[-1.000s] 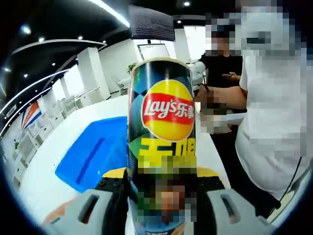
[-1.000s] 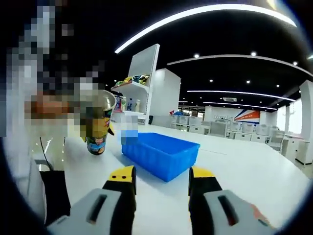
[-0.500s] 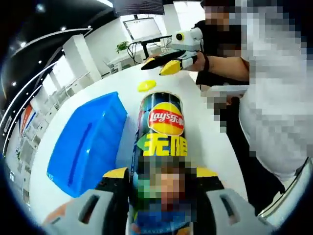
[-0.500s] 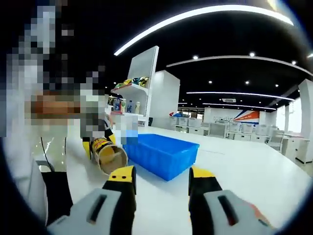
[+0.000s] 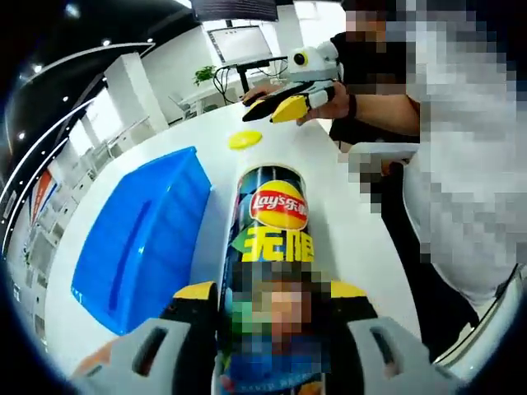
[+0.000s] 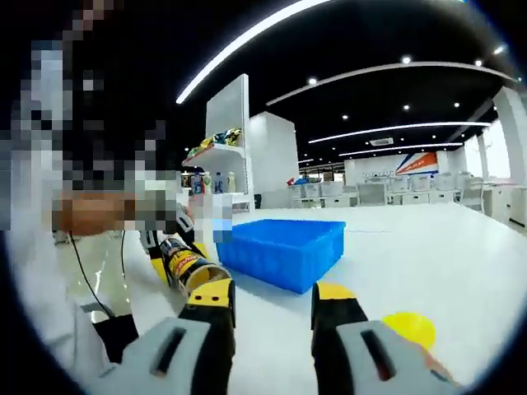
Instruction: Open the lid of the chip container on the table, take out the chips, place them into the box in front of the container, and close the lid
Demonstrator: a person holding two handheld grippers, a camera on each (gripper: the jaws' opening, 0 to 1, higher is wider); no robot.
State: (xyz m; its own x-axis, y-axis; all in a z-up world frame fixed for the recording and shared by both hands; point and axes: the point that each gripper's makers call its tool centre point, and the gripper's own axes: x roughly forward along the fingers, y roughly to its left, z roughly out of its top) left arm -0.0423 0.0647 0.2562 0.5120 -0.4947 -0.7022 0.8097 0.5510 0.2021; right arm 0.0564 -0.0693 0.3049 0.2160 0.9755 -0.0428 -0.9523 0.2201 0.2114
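Lid off already — round yellow plastic lid [image 5: 245, 140] lay flat on the white table [image 5: 346, 222]. Pouring step in hand. Left gripper [image 5: 272, 309] clamped tight round the tall dark paper chip can [image 5: 272, 239], tipped low just beside the blue plastic box [image 5: 140, 239]. Probably open-mouthed, hard to tell. Next: swing over box, tip more. Right gripper [image 6: 272, 300] hovered level — spread apart, holding nothing.

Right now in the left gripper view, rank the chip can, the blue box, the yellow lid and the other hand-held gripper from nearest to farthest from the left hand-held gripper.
1. Lay's chip can: clamped in the left hand-held gripper, lying on the table.
2. Blue box: alongside the can, to its left.
3. Yellow lid: on the table beyond the can's far end.
4. Right hand-held gripper: just past the lid, at the table's far end.
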